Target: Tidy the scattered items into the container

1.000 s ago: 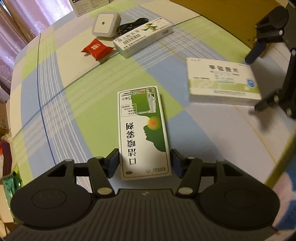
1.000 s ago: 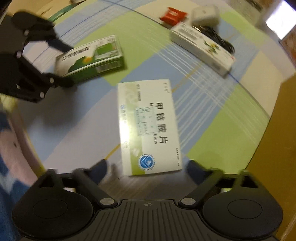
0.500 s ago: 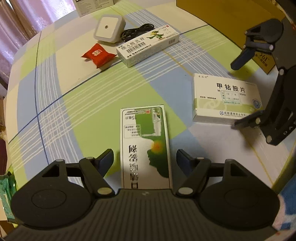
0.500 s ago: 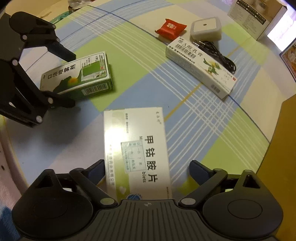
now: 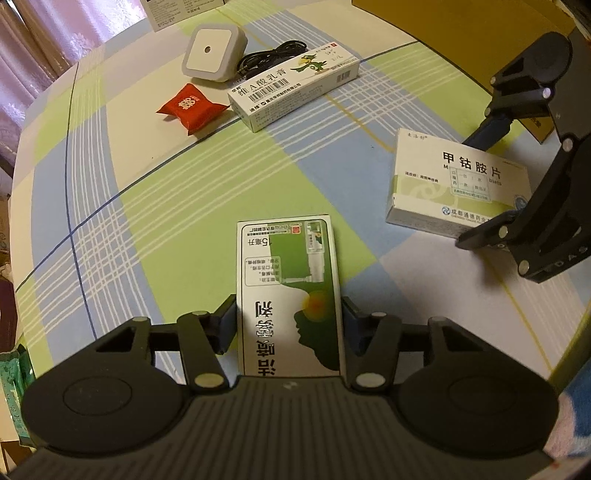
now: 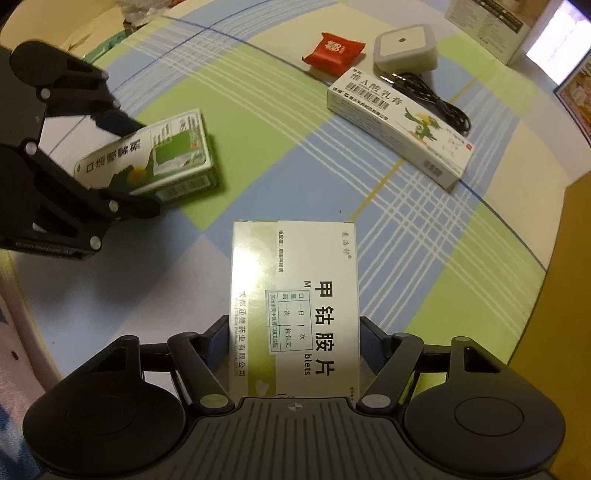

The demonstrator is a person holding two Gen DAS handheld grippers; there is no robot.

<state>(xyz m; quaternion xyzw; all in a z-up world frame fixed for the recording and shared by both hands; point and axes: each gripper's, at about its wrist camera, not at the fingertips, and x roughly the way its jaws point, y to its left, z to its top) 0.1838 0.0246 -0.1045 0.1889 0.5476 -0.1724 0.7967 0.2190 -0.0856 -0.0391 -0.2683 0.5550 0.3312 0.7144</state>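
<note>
A green and white medicine box [image 5: 288,280] lies flat on the checked tablecloth [image 5: 147,206]. My left gripper [image 5: 288,314] is closing on it, and its pads sit against the box's two long sides. The right wrist view shows the same box [image 6: 162,162] between the left gripper's [image 6: 133,166] fingers. A white medicine box with black print [image 6: 295,288] lies to its right. My right gripper [image 6: 291,332] is closing on that one, pads touching both sides. In the left wrist view the white box [image 5: 450,184] sits between the right gripper's [image 5: 472,192] fingers.
Further back lie a long white ointment box [image 5: 291,86], a red sachet [image 5: 188,107], a white square night light [image 5: 214,53] and a coiled black cable [image 5: 269,57]. A brown cardboard container [image 5: 461,29] stands at the far right. The table's round edge [image 6: 546,269] runs close on the right.
Both grippers came down over their boxes, so each box now reaches deeper between the fingers. Both pairs of jaws narrowed from wide apart until they met the box sides.
</note>
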